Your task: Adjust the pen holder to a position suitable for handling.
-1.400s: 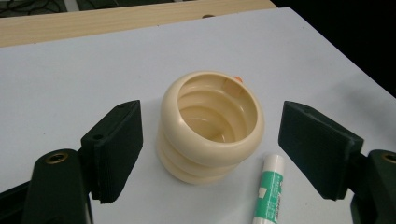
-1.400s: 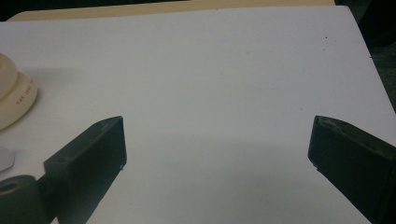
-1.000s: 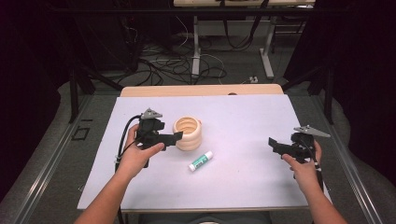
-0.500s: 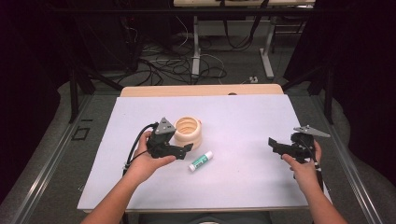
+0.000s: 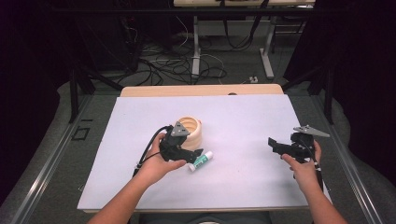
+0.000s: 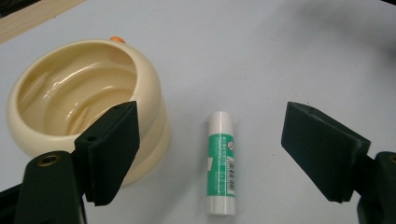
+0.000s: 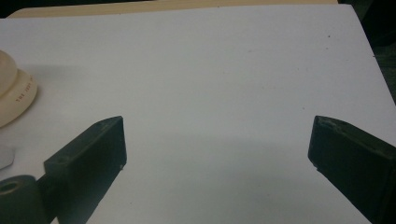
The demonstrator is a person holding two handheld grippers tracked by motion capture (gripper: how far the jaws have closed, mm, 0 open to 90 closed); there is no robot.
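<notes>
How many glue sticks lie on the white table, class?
1. The glue stick lies flat on the white table, just right of the cream bowl, between the open left gripper's jaws. None seems hidden.

The white worktop (image 5: 243,121) is the brightest thing in the high view, and the room around it is very dark, almost black at both sides. Light seems to come from above, because the shadows under things are small and soft. The high view looks a bit fuzzy and grainy.

In the left gripper view the cream bowl (image 6: 88,121) has shiny wet-looking spots of glare inside. The glue stick (image 6: 221,163) is fairly sharp, but its small writing is too blurry to read. The black jaws up close are soft at the edges.

The right gripper view is dimmer and greyer, with a wide soft shadow across the worktop between the jaws.
</notes>
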